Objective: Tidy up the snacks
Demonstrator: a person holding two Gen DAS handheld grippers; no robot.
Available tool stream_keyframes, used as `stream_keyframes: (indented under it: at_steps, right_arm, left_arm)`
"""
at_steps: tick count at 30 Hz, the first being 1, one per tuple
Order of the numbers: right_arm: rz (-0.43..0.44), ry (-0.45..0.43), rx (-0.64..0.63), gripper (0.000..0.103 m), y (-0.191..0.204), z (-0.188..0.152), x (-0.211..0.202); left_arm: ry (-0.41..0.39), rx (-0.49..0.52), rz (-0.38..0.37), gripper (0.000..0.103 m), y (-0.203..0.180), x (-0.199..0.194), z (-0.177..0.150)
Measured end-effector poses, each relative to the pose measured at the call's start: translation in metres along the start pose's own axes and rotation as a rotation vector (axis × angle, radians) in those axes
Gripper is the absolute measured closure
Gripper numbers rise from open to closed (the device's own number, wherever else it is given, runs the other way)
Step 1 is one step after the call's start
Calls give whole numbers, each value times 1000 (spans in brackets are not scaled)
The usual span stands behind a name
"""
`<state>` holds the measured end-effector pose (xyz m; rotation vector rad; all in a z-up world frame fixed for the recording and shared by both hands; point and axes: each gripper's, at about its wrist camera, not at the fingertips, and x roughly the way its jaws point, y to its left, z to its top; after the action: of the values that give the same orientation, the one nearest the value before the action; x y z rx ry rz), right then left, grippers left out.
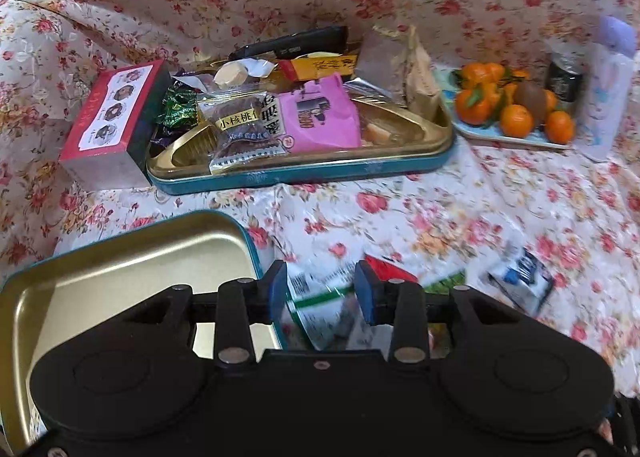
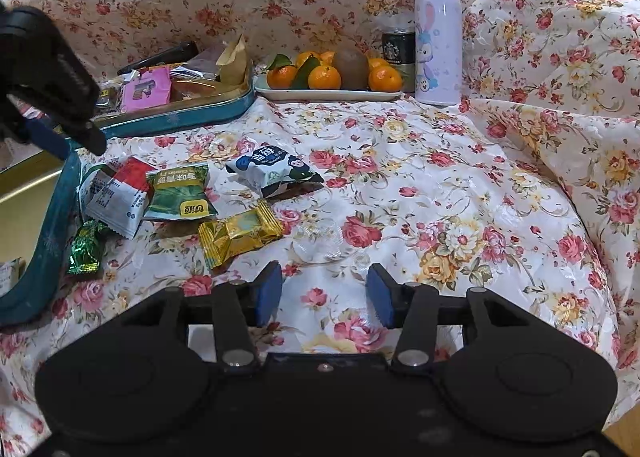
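Your left gripper (image 1: 320,293) hangs unclenched above the loose snack packets (image 2: 180,197) at lower left of the right wrist view, beside the empty tin (image 1: 120,257), while your right gripper (image 2: 324,297) waits released over bare cloth.

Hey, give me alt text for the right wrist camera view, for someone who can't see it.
The right gripper, jaws open and empty, hovers over a floral tablecloth near loose wrapped snacks, including a gold foil packet and a green garlic-flavour packet. Behind stand a teal tin of snacks, a plate of tangerines and a lilac bottle.
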<state>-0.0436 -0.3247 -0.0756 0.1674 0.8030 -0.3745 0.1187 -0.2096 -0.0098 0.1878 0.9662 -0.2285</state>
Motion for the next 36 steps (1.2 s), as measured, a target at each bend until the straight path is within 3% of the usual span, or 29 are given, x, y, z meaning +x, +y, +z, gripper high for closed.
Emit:
stream_keyframes:
  at_steps: [10,16,23,36]
  right_arm:
    - [10,-6,1,52,-1,-1,0]
    - [14,-4,4,51,-2,-1,0]
    - [13,-3,6,51,-2,-1,1]
    - [42,30,69,54,-14,5,0]
  left_arm:
    - [66,-29,23,57,2,30,13]
    - [160,-85,-67,57,2,39,-1]
    - [182,-88,-133,58,-17,30,-22]
    - [189,-6,-265,58,-60,12,-40]
